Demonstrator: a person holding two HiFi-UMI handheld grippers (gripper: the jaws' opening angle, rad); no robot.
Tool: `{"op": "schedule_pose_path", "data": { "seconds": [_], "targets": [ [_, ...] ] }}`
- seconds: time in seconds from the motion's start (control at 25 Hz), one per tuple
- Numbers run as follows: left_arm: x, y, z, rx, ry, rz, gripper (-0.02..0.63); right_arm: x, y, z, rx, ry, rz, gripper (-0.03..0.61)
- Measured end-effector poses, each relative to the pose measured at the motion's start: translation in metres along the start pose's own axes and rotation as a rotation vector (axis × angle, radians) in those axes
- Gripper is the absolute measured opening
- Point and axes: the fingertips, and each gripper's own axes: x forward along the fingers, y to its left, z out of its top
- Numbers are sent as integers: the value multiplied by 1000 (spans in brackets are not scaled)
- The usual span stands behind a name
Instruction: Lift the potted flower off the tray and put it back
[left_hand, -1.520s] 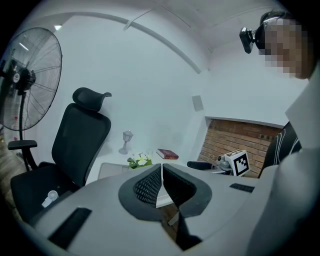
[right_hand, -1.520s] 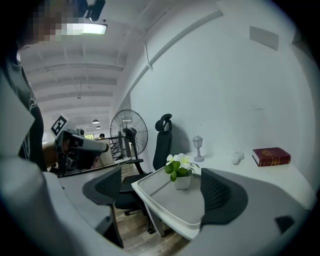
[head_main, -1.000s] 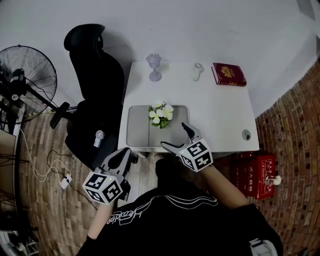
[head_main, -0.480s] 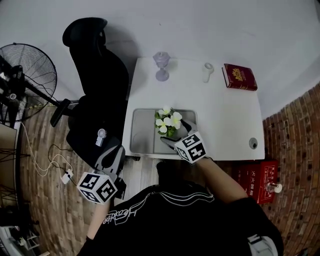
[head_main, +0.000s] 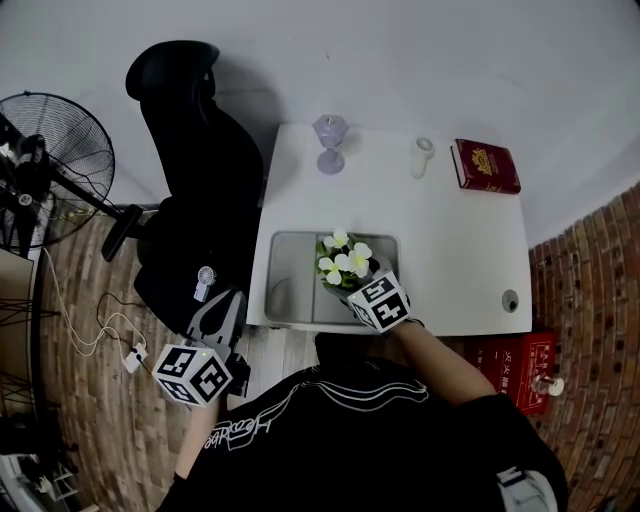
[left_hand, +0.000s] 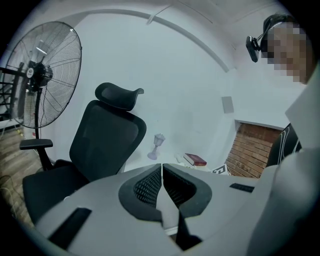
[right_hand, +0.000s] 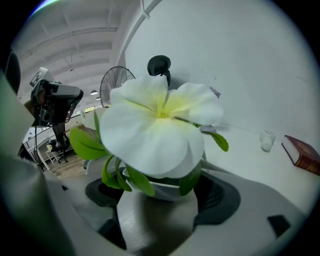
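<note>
Two hand-held grippers are seen, one in each hand. The right hand-held gripper is set around the one potted flower, which stands in the one grey tray near the front edge of the white bench. Its jaws are spread wide and have just been closing. The white pot is between them, with a pad just beside it on each side, and whether the pads press on it cannot be told. The left hand-held gripper is held off the bench's left side, above the floor, its jaws pressed together with nothing between them. Three further things are lined up along the back of the bench: one purple goblet, one small white cup and one red book. One black office chair and one standing fan are placed to the left.
</note>
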Motion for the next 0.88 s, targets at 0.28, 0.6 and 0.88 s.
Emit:
{"op": "schedule_pose_path", "data": {
  "seconds": [0.28,0.6,0.88],
  "targets": [
    [6,8,2,-10,0,10,35,3,-1,-1,3,11,5,351],
    [11,4,0,-6,15,3,35,3,-3,0,-7,-2,9,345],
    [5,-1,-3,4,23,2,35,-8,-8,10,-2,-45,-6,344]
  ]
}}
